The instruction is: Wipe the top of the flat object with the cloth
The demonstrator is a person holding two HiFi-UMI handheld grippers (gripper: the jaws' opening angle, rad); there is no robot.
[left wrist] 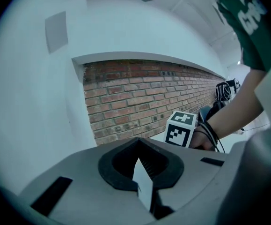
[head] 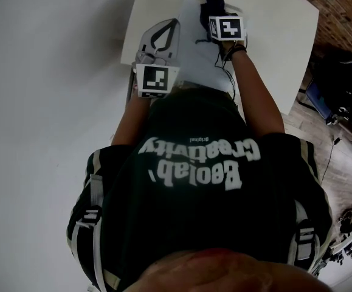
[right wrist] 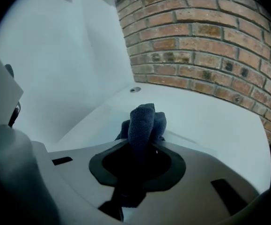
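At white counter [head: 273,23], person leans over pale flat object [head: 194,53]. Left claw [head: 163,36] pinches its left edge; right claw [right wrist: 137,158] clamps bunched dark cloth [right wrist: 142,121] at far end of top. Wiping apparently under way, most of surface likely left.

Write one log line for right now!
left hand-held gripper holds flat object | right hand-held gripper grips cloth at its far end
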